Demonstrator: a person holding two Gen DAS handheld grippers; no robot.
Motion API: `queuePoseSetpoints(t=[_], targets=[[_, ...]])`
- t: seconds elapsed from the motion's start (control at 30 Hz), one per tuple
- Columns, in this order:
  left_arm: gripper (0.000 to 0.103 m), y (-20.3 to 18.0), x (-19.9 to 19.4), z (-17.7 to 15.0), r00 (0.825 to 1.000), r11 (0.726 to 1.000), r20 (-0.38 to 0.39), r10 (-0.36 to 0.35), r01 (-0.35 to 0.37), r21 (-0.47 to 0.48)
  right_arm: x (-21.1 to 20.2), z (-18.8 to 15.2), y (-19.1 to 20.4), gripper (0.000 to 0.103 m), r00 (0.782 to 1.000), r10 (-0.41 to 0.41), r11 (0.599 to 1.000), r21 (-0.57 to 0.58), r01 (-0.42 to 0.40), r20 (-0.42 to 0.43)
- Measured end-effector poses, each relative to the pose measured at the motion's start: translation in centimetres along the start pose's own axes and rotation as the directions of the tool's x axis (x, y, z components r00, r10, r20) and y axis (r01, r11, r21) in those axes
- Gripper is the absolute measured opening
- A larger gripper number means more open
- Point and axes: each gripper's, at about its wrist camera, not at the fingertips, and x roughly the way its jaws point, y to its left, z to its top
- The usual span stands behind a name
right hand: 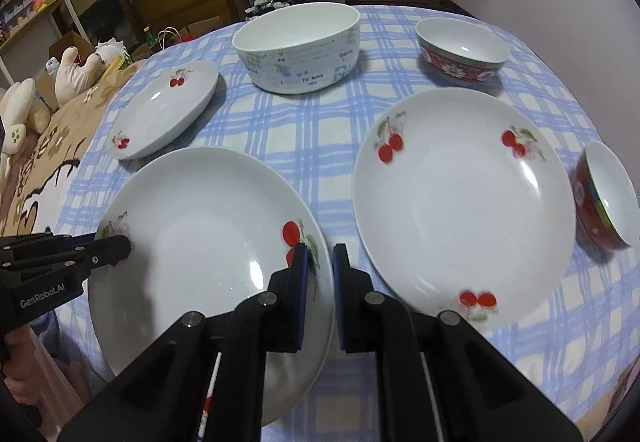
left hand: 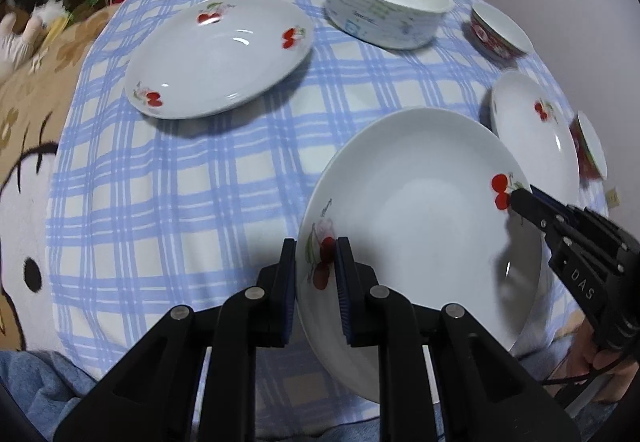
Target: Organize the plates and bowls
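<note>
Now, with your left gripper (left hand: 316,262) and right gripper (right hand: 320,270) each clamped on opposite rims of the cherry plate (right hand: 200,242), keep it level toward another cherry plate (right hand: 460,201).

A blue-and-white checked cloth (right hand: 304,129) covers the tabletop, overlapping a tan cartoon-print blanket (left hand: 32,129) at its left edge. On the cloth sit two cherry-patterned plates (right hand: 460,197) (right hand: 164,109), a large white bowl with printed lettering (right hand: 298,49) between them at the far side, and two red floral bowls (right hand: 460,53) (right hand: 604,197) along the right.
</note>
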Motion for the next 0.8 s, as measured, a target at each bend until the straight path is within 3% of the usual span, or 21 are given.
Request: queuePoseSetpoints(t=[0.3,0.8], targets=[[0.019,-0.3,2.3,0.3,0.997,1.0,-0.075,-0.008,0.008,-0.003,0.7,-1.6,-0.5,0.012,0.999,-0.035,0.999,0.009,0.035,-0.026],[0.021,-0.5,3.3,1.0,0.996,1.0,-0.084,0.026,-0.025,0.015,1.2,-1.4,-0.8,0.012,0.999,-0.037,0.999,0.013,0.037,0.004]])
